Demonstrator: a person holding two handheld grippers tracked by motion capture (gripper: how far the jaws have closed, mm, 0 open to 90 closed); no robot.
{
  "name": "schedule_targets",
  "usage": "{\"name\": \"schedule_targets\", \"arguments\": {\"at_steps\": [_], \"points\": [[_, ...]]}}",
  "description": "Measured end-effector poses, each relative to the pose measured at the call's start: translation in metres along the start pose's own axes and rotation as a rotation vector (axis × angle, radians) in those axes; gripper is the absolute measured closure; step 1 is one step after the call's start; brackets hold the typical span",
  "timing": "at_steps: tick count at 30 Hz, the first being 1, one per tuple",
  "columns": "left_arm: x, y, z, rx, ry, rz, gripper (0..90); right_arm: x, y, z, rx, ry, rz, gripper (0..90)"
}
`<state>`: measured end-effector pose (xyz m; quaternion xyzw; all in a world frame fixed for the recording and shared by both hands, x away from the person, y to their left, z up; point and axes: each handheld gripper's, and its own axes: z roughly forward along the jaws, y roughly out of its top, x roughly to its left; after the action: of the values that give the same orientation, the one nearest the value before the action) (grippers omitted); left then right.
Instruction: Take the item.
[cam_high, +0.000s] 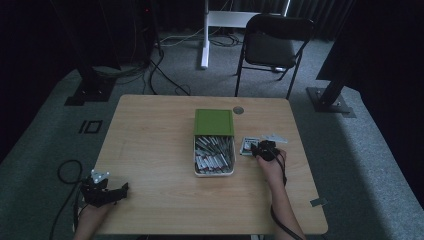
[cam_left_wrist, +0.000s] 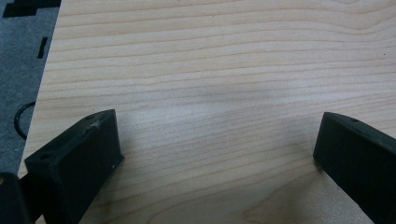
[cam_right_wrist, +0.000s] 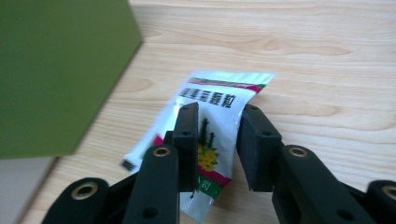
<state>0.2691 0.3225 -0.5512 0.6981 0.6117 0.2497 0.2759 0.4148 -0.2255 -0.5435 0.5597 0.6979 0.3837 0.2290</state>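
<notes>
Right tongs straddle the sachet lengthwise beside the green-lidded box, jaws narrowly parted, nothing gripped; left tongs gape empty at the surface's near-left corner.

A box of packets sits mid-surface, its lid behind it; a sachet lies just right of the box.

Dim recording studio, black curtained walls, grey carpet floor, loose black cables, light wooden table, black folding chair, black metal stand bases
</notes>
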Motion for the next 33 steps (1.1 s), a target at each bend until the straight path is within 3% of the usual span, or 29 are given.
{"name": "schedule_targets", "arguments": {"at_steps": [8,11,16,19,27,33], "points": [[0.0,0.0,0.0,0.0,0.0,0.0,1.4,-0.009,-0.003,0.005,0.015,-0.039,-0.03,55.4],[0.0,0.0,0.0,0.0,0.0,0.0,1.5,-0.01,-0.003,0.003,0.014,-0.028,-0.044,50.6],[0.0,0.0,0.0,0.0,0.0,0.0,1.5,-0.012,-0.002,-0.006,0.004,-0.045,-0.044,44.3],[0.0,0.0,0.0,0.0,0.0,0.0,1.5,-0.014,-0.003,-0.013,0.01,-0.023,-0.04,39.2],[0.0,0.0,0.0,0.0,0.0,0.0,1.5,-0.016,-0.013,-0.034,0.026,-0.024,-0.066,36.1],[0.0,0.0,0.0,0.001,0.0,0.0,1.4,-0.022,-0.018,-0.051,-0.001,-0.04,-0.032,30.6]]}}
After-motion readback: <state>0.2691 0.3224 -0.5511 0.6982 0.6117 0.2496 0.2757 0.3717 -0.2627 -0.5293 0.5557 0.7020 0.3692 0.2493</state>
